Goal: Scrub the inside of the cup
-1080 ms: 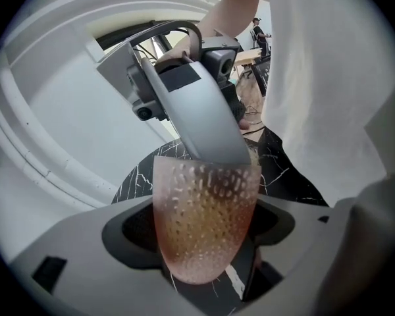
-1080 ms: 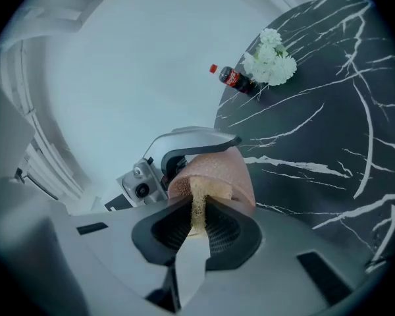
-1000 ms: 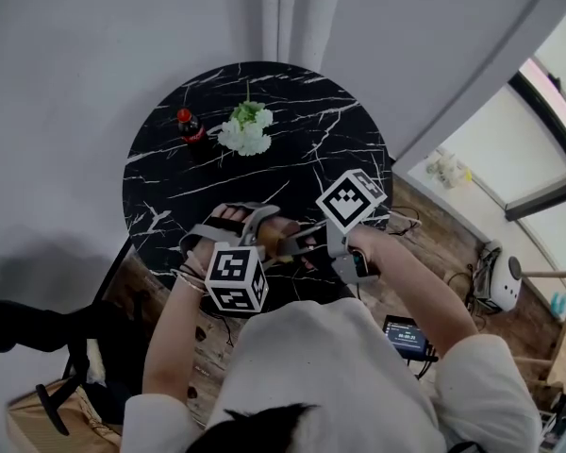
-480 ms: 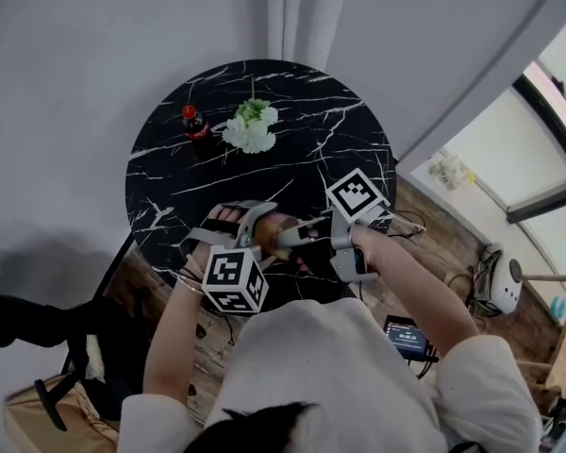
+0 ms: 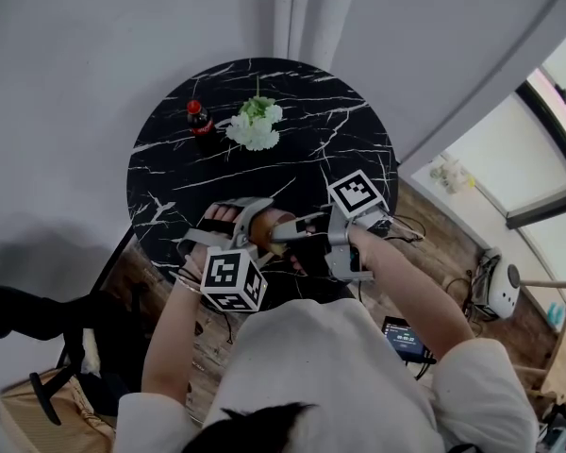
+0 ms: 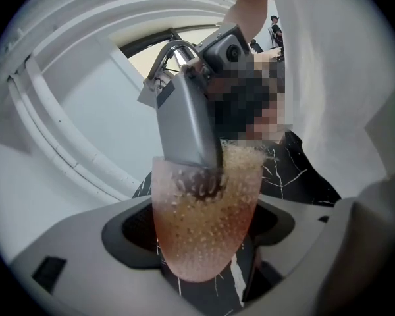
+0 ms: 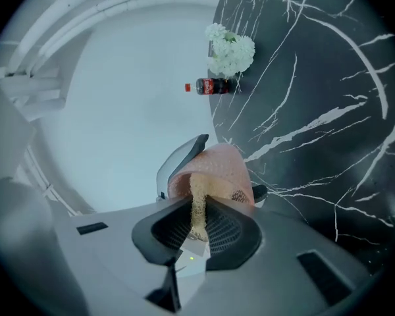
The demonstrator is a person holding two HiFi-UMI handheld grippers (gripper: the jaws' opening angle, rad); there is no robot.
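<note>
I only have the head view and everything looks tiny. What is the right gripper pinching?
Observer: The right gripper is shut on a thin yellowish sponge strip.
Operator: Where does the strip go?
Observer: Its far end goes into the mouth of the cup.
Operator: Who holds the cup?
Observer: The left gripper is shut on it, one jaw on each side. Up close the cup is see-through pink with little bumps.
</note>
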